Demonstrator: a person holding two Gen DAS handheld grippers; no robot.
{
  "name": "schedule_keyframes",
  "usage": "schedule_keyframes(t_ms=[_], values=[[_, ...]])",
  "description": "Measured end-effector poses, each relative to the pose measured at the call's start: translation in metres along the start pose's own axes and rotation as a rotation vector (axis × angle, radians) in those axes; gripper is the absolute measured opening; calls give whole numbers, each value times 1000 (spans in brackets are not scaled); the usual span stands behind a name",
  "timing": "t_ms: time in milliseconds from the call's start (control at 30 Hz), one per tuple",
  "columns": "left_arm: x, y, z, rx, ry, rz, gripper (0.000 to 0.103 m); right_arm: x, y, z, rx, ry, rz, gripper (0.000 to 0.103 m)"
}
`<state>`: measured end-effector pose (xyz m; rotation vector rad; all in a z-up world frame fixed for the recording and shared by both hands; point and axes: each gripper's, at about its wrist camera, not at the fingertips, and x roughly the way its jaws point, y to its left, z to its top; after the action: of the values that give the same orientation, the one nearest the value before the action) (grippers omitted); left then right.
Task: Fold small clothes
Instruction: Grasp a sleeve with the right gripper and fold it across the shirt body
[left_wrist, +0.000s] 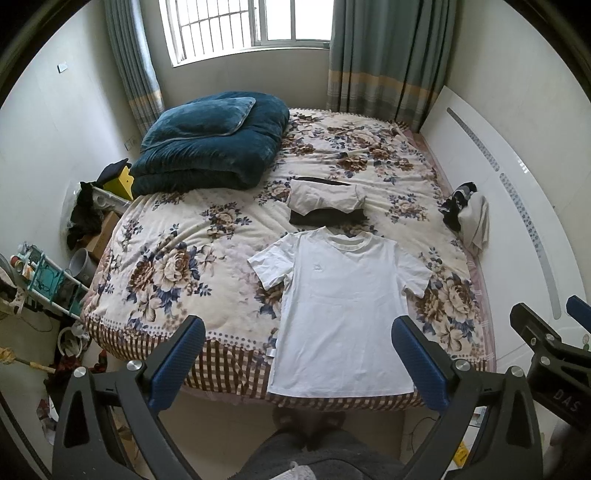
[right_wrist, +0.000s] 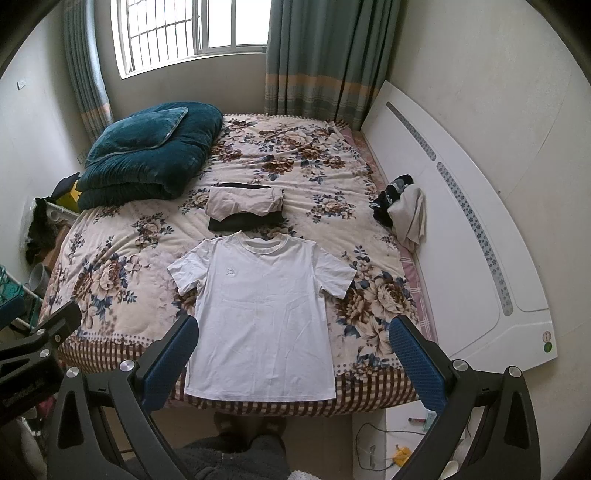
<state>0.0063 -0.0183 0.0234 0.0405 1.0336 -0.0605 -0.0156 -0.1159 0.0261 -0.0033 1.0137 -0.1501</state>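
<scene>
2 grippers, the left gripper (left_wrist: 297, 349) and right gripper (right_wrist: 293, 345), hover spread wide and empty above the white T-shirt (left_wrist: 343, 306) lying flat on the bed (left_wrist: 177, 266). Light, limp cotton; I'd pinch it at a sleeve or hem corner.

white T-shirt (right_wrist: 258, 314): thin matt cloth, lightly creased | bedspread (right_wrist: 122, 280): soft floral fabric, matt | teal quilt (right_wrist: 147, 162): plush velvety sheen | headboard (right_wrist: 480, 258): glossy white panel | left gripper (left_wrist: 297, 363) pads (left_wrist: 173, 369): textured blue, arms matt black, metal bolts
</scene>
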Motion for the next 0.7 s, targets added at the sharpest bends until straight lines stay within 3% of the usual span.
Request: schedule_keyframes(t_ms=[233, 367, 467, 700], values=[[13, -1, 6, 7, -13, 3, 103, 7, 8, 11, 27, 18, 3, 103], [64, -1, 22, 42, -58, 51, 103, 46, -1, 13, 103, 39, -13, 103], [120, -2, 28, 75, -67, 91, 103, 101, -23, 9, 198, 71, -61, 103], [275, -28, 36, 118, 70, 130, 103, 266, -102, -6, 458, 196, -132, 103]])
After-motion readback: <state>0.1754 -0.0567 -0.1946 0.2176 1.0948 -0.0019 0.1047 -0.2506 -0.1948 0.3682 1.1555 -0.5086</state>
